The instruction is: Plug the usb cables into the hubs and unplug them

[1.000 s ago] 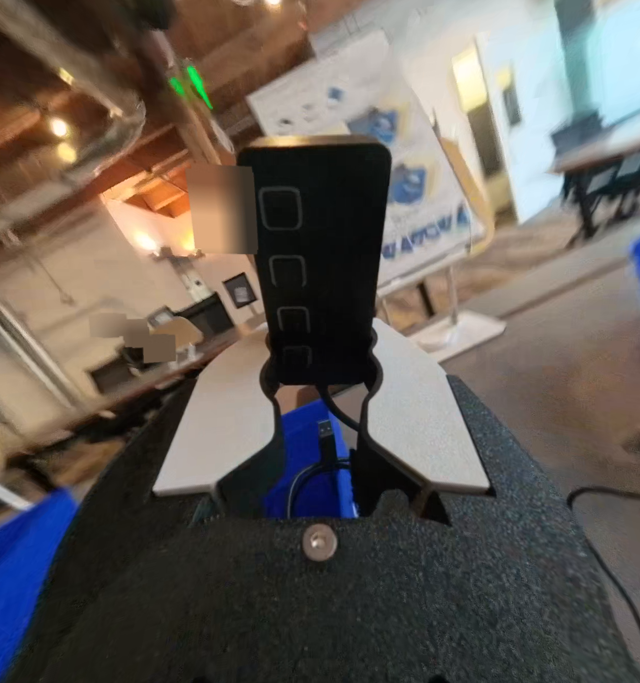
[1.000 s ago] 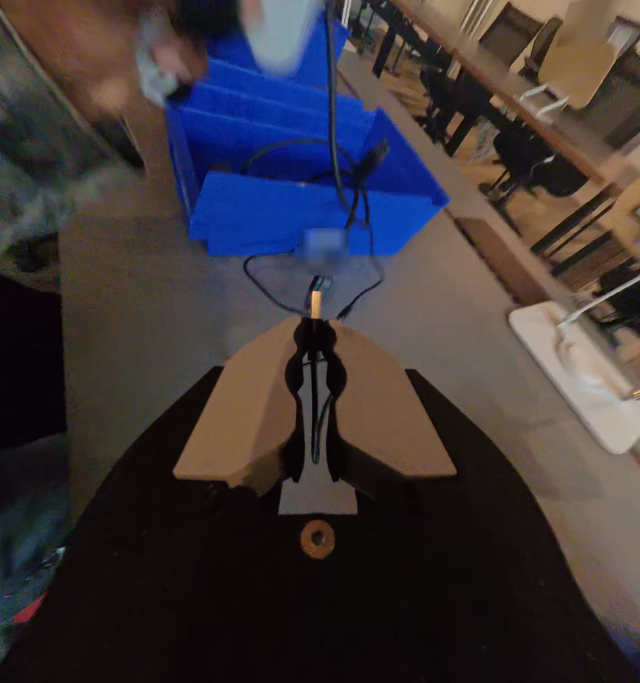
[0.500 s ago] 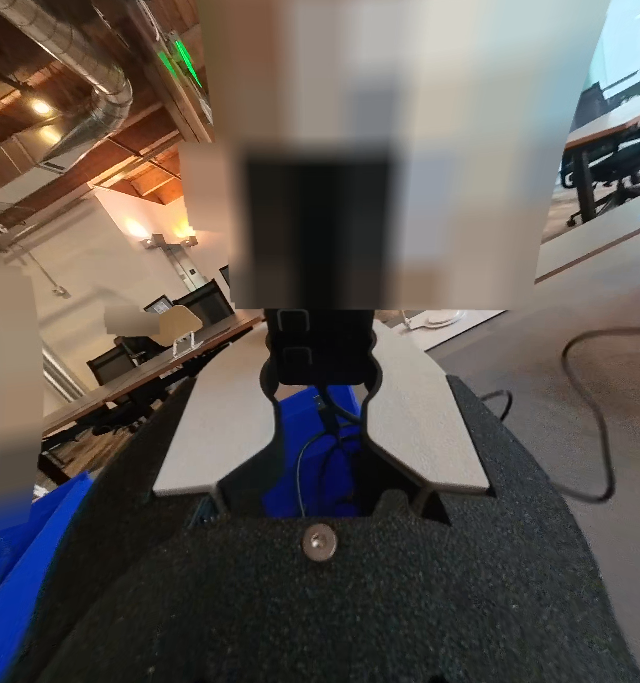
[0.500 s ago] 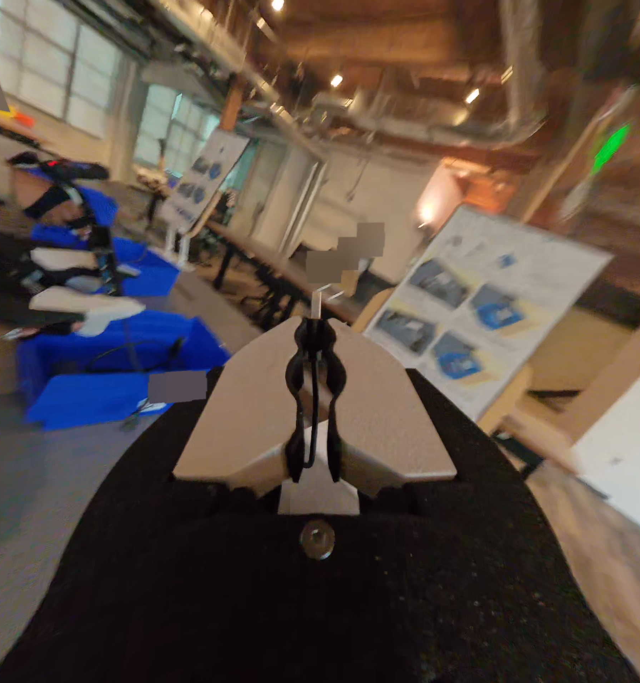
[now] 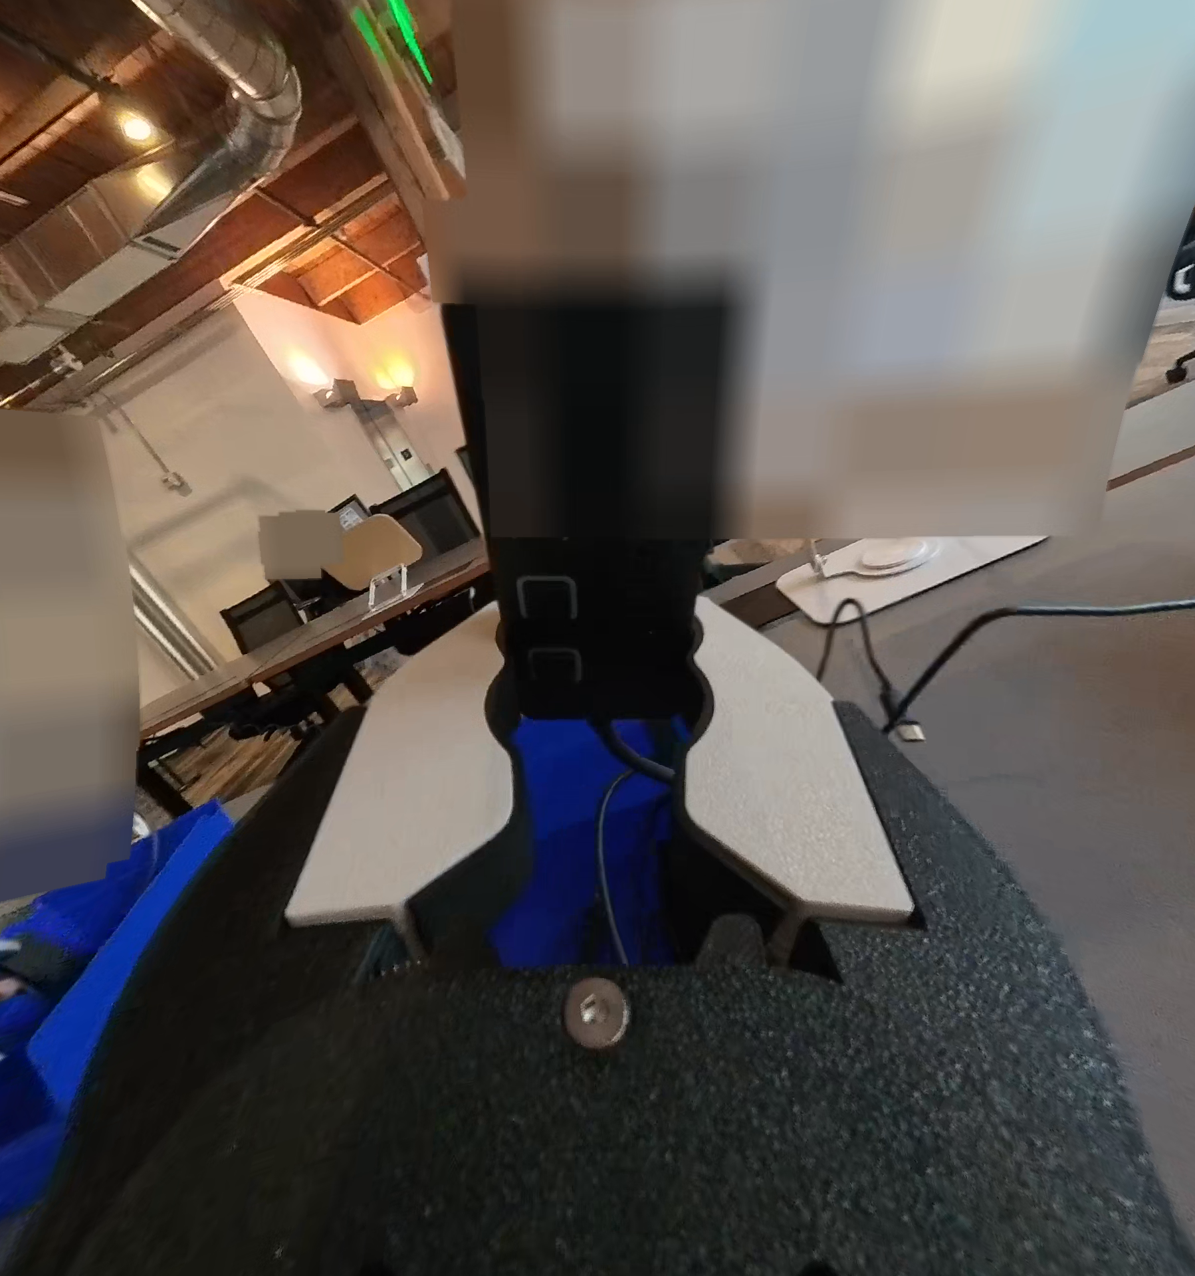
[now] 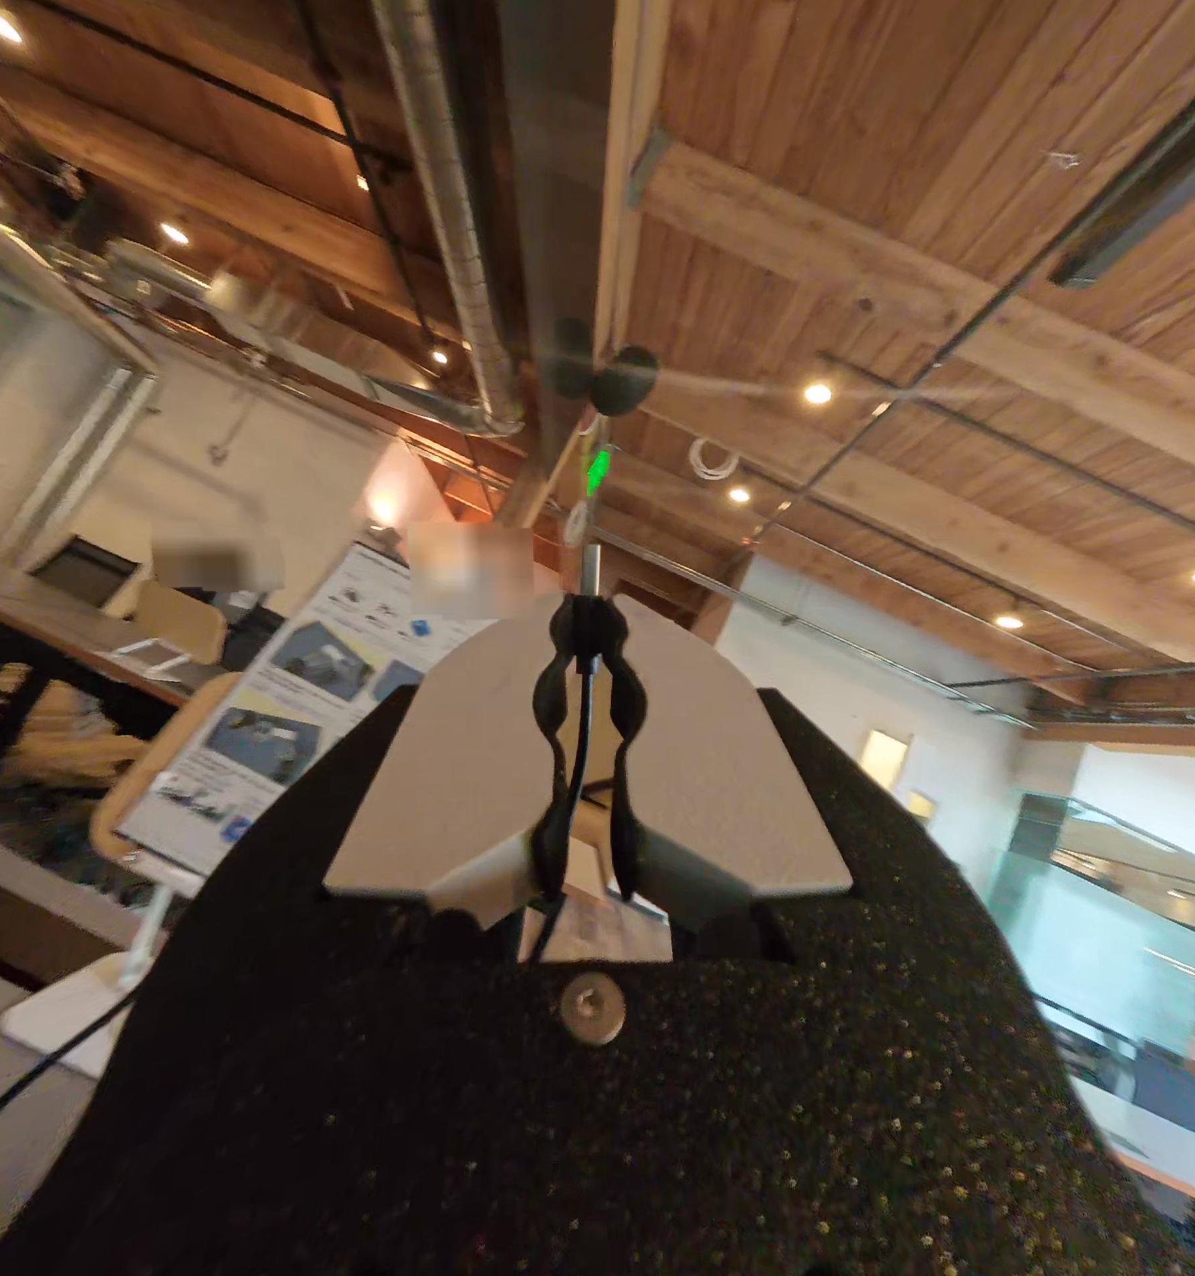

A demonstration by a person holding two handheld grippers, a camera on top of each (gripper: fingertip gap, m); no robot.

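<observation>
My left gripper [image 5: 598, 663] is shut on a black USB hub [image 5: 595, 621] and holds it upright above the table; two port outlines show on its face, and its upper part is blurred over. Its own cable [image 5: 612, 794] hangs down between the jaws. My right gripper [image 6: 589, 611] is shut on a USB plug [image 6: 589, 576], whose metal tip sticks out past the fingertips and points up toward the ceiling. The plug's black cable [image 6: 577, 746] runs back between the jaws. A loose USB cable [image 5: 905, 697] with its plug end lies on the table to the right.
A blue bin [image 5: 581, 828] sits below the left gripper, and more blue bins [image 5: 63, 1001] stand at the lower left. The grey table [image 5: 1064, 759] stretches to the right. A poster stand [image 6: 263, 718] and desks stand behind. One gripper's finger ends stand about 60 cm off the other's.
My right gripper has swung up from facing the table and blue bin to pointing at the ceiling, still holding the plug. My left gripper has turned slightly, with the hub still held.
</observation>
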